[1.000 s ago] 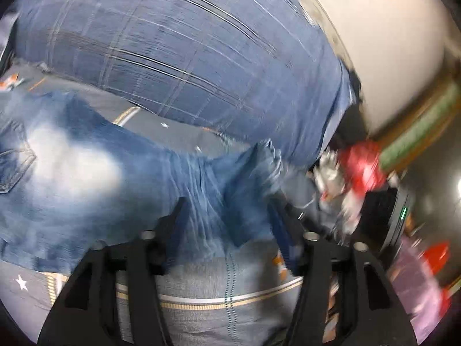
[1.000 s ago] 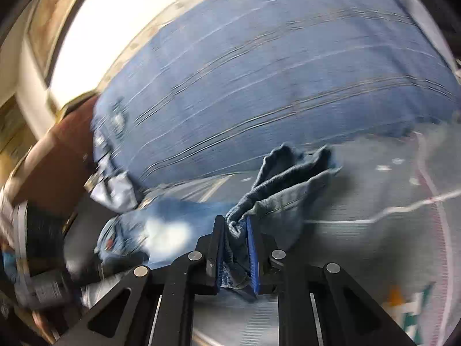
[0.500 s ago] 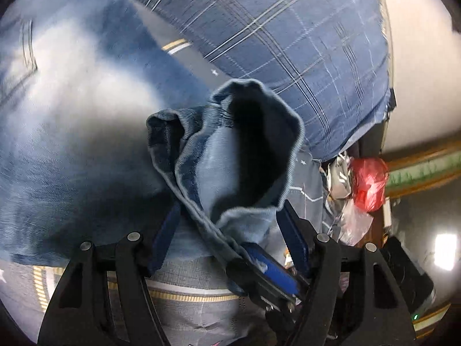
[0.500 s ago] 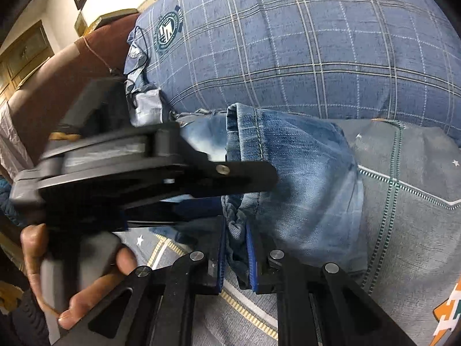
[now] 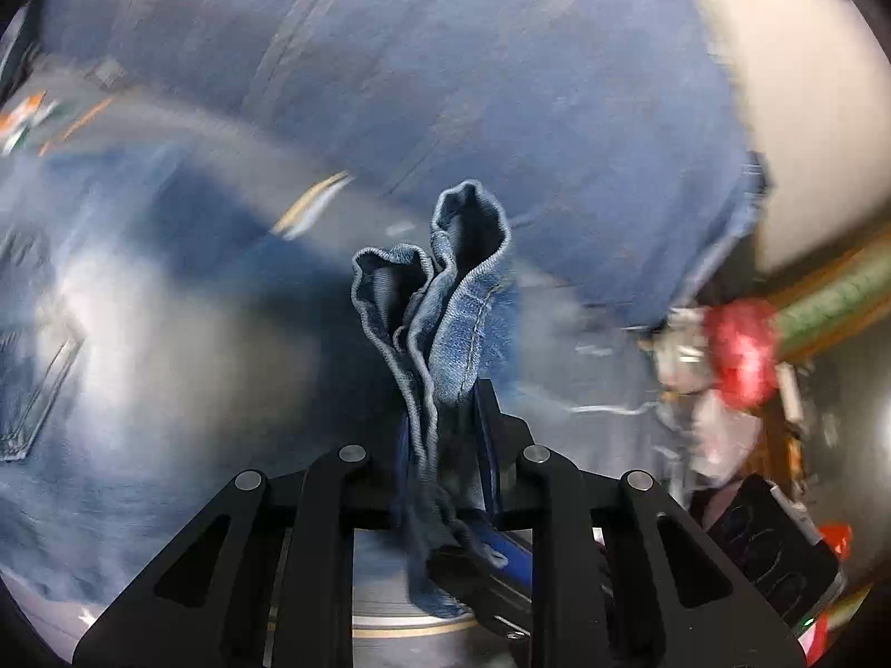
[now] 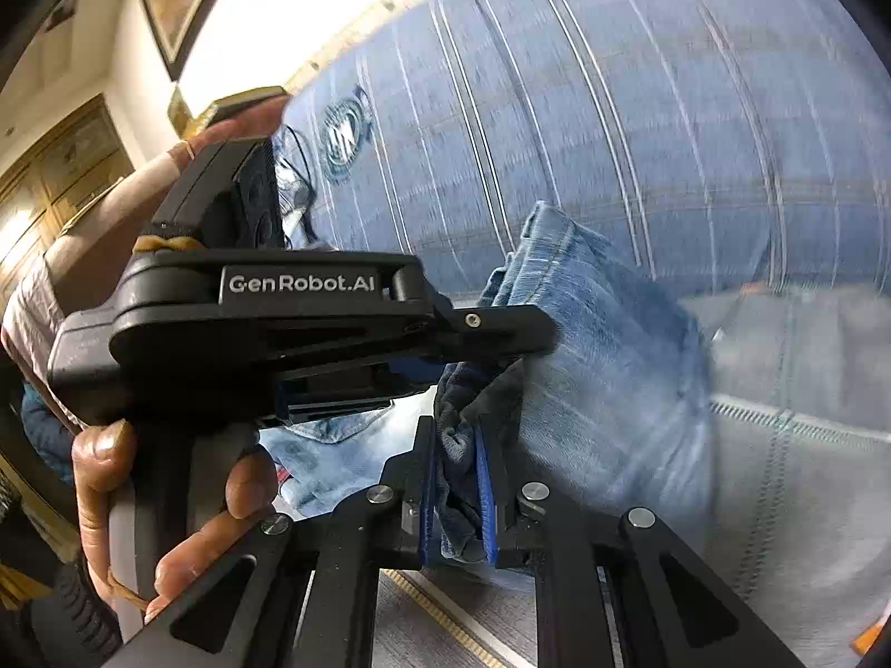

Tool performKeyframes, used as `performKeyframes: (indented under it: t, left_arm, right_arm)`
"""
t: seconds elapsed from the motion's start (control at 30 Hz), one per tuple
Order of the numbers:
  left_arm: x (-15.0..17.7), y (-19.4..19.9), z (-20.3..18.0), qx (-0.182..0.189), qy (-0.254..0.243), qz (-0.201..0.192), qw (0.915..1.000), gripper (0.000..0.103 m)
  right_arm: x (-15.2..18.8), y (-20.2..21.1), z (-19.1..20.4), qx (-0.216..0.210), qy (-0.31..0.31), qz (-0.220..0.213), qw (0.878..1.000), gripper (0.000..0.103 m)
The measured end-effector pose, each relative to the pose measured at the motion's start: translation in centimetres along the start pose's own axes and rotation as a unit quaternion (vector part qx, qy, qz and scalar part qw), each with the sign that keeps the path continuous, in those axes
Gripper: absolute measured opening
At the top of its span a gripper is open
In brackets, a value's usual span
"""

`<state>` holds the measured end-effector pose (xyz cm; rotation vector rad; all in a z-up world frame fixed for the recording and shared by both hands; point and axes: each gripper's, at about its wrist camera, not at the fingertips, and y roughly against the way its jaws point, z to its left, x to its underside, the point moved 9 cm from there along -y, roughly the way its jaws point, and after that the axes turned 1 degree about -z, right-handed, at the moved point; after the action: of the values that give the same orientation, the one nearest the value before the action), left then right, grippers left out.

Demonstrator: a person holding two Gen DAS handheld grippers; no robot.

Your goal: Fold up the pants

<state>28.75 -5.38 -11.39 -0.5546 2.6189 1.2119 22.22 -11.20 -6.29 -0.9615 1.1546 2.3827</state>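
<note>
Light blue jeans (image 5: pixel 111 334) lie on a grey bedsheet, back pocket at the far left. My left gripper (image 5: pixel 445 412) has its jaws closing, and the pads pinch the bunched leg hems (image 5: pixel 462 289), which stand up out of the fingers. In the right wrist view the left gripper (image 6: pixel 523 334) reaches in from the left, held by a hand (image 6: pixel 111 462), and meets the pant leg (image 6: pixel 601 367). My right gripper (image 6: pixel 454 445) is shut on a fold of the same denim just below it. One of its blue pads (image 5: pixel 490 551) shows under the left gripper.
A big blue plaid pillow (image 6: pixel 612 111) fills the back of the bed. The grey sheet (image 6: pixel 779 473) spreads to the right. Beyond the bed's right edge sit red (image 5: pixel 740 350) and silver clutter. A wooden cabinet (image 6: pixel 55 167) stands at the left.
My left gripper came down over the leg hems with open jaws, then closed on them. It moved in beside the right gripper, which kept its hold on the denim.
</note>
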Motion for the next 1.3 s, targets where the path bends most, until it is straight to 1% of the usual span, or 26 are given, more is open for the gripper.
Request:
performKeyframes:
  t: [0.03, 0.07, 0.1, 0.17, 0.2, 0.27, 0.33, 0.4, 0.43, 0.47, 0.53, 0.57, 0.6, 0.63, 0.7, 0.73, 0.77, 0.8, 0.9, 0.97, 1.0, 1.07, 1.1, 1.17, 1.2, 1.3]
  left_arm:
    - [0.3, -0.8, 1.9, -0.018, 0.010, 0.013, 0.9997, 0.019]
    - [0.7, -1.7, 3.2, -0.033, 0.011, 0.025, 0.9991, 0.019]
    - [1.4, -2.5, 4.2, -0.046, 0.012, 0.035, 0.9982, 0.019]
    - [1.8, -2.5, 4.7, -0.038, 0.010, 0.027, 0.9989, 0.018]
    - [1.7, -2.0, 4.4, -0.040, 0.004, 0.022, 0.9990, 0.017]
    - [1.2, -0.3, 3.3, -0.030, -0.002, -0.005, 0.9995, 0.017]
    - [0.5, 1.4, 2.2, -0.009, -0.004, -0.024, 0.9997, 0.017]
    - [0.1, 2.6, 2.1, -0.007, -0.013, -0.037, 0.9992, 0.017]
    - [0.1, 2.4, 2.6, -0.030, -0.023, -0.038, 0.9986, 0.017]
    - [0.3, 1.6, 3.3, -0.050, -0.026, -0.027, 0.9980, 0.017]
    - [1.5, -1.1, 5.4, -0.084, -0.010, 0.016, 0.9963, 0.017]
    - [1.8, -1.8, 6.4, -0.087, 0.005, 0.021, 0.9960, 0.017]
    - [1.7, -1.6, 6.4, -0.076, 0.009, 0.009, 0.9970, 0.017]
    - [1.6, -1.2, 6.3, -0.071, 0.014, 0.011, 0.9973, 0.017]
    - [1.4, -0.5, 6.2, -0.058, 0.026, 0.005, 0.9979, 0.018]
    - [1.2, -0.2, 6.4, -0.060, 0.028, 0.001, 0.9978, 0.018]
    - [1.2, 0.1, 6.5, -0.062, 0.028, -0.004, 0.9977, 0.018]
    - [1.0, 0.3, 6.6, -0.065, 0.025, -0.016, 0.9974, 0.018]
    - [1.1, 0.7, 6.4, -0.085, 0.002, -0.028, 0.9960, 0.018]
    - [1.1, 0.5, 6.4, -0.084, 0.009, -0.026, 0.9961, 0.018]
    - [1.2, 0.5, 6.3, -0.079, 0.015, -0.026, 0.9965, 0.018]
    - [1.3, 0.3, 6.0, -0.086, 0.008, -0.023, 0.9960, 0.018]
    - [1.5, -0.2, 6.2, -0.093, 0.006, -0.018, 0.9955, 0.018]
    - [1.8, -0.8, 6.3, -0.103, 0.003, -0.011, 0.9946, 0.018]
    - [1.9, -0.7, 6.0, -0.099, 0.000, -0.012, 0.9950, 0.018]
    - [2.0, 0.5, 4.0, -0.065, 0.001, -0.020, 0.9977, 0.018]
  right_arm:
    - [0.6, -1.0, -0.2, -0.005, -0.011, 0.019, 1.000, 0.014]
    - [1.9, -2.9, -0.7, -0.010, -0.032, 0.060, 0.998, 0.015]
    - [2.8, -3.9, -1.1, -0.012, -0.046, 0.082, 0.995, 0.015]
    - [4.4, -5.9, -1.5, -0.019, -0.071, 0.128, 0.989, 0.018]
    - [4.4, -6.2, -1.4, -0.027, -0.073, 0.133, 0.988, 0.019]
    - [3.3, -5.2, -1.1, -0.035, -0.070, 0.119, 0.990, 0.021]
    - [1.5, -2.4, -0.1, -0.083, -0.080, 0.085, 0.990, 0.031]
    - [0.6, 0.6, -0.2, -0.087, -0.078, 0.050, 0.992, 0.061]
    - [0.0, 2.1, -1.1, -0.070, -0.077, 0.026, 0.994, 0.064]
    - [-0.4, 2.9, -2.3, -0.051, -0.079, 0.016, 0.995, 0.064]
    - [-0.5, 3.6, -4.8, -0.009, -0.091, 0.014, 0.996, 0.064]
    - [-0.5, 3.7, -6.4, 0.020, -0.103, 0.017, 0.994, 0.064]
    - [-0.1, 3.6, -8.4, 0.048, -0.126, 0.026, 0.991, 0.064]
    - [0.5, 3.2, -9.9, 0.059, -0.147, 0.040, 0.987, 0.063]
    - [1.1, 2.5, -11.3, 0.061, -0.179, 0.061, 0.980, 0.054]
    - [1.7, 2.3, -11.8, 0.058, -0.193, 0.069, 0.977, 0.054]
    - [2.4, 1.8, -12.0, 0.050, -0.206, 0.082, 0.974, 0.053]
    - [3.0, 1.2, -12.3, 0.042, -0.215, 0.098, 0.971, 0.048]
    - [3.6, -0.1, -12.4, 0.047, -0.228, 0.117, 0.965, 0.044]
    - [4.1, -1.1, -11.7, 0.023, -0.233, 0.126, 0.964, 0.037]
    - [4.5, -1.4, -10.9, 0.016, -0.228, 0.135, 0.964, 0.036]
    - [5.0, -1.6, -10.3, 0.035, -0.199, 0.140, 0.969, 0.035]
    - [4.9, -1.5, -10.2, 0.046, -0.187, 0.139, 0.971, 0.027]
    - [4.8, -1.5, -10.1, 0.058, -0.174, 0.136, 0.974, 0.017]
    - [4.5, -1.3, -9.9, 0.059, -0.164, 0.130, 0.976, 0.013]
    - [2.2, 1.0, -9.3, 0.043, -0.149, 0.087, 0.984, 0.010]
